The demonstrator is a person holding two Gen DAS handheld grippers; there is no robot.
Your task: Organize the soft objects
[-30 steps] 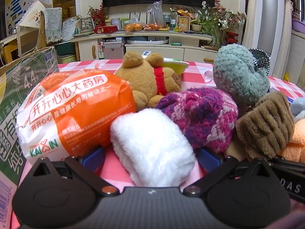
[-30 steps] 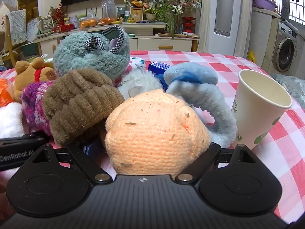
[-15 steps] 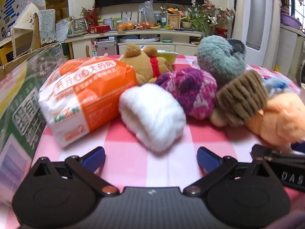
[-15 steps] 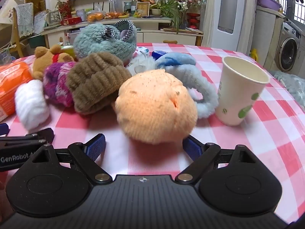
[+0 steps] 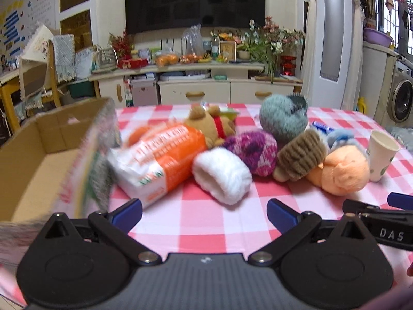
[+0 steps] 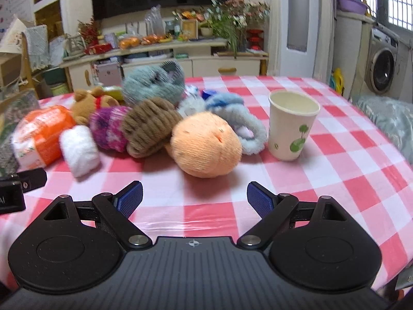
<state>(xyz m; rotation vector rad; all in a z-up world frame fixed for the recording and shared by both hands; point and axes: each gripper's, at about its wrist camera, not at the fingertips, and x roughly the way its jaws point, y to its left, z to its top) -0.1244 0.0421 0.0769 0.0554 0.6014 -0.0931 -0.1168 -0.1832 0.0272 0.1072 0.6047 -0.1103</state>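
Note:
Soft things lie in a row on the pink checked tablecloth [image 5: 206,222]: an orange-and-white soft pack [image 5: 160,160], a white fluffy roll [image 5: 222,174], a purple knit ball [image 5: 251,153], a brown ribbed roll [image 5: 300,155], an orange knit ball [image 6: 205,147], a brown teddy [image 5: 211,125], a grey-green plush [image 5: 282,118] and a light blue plush ring [image 6: 240,118]. My left gripper [image 5: 204,213] is open and empty, short of the white roll. My right gripper [image 6: 195,199] is open and empty, short of the orange ball.
An open cardboard box [image 5: 38,155] stands at the left of the table. A paper cup [image 6: 293,125] stands upright right of the soft things. A grey cushion [image 6: 389,121] lies past the table's right edge. A cabinet [image 5: 196,87] stands behind the table.
Both grippers have pulled back and up from the pile. The white roll and the orange ball, earlier between the fingers, now lie free on the cloth ahead.

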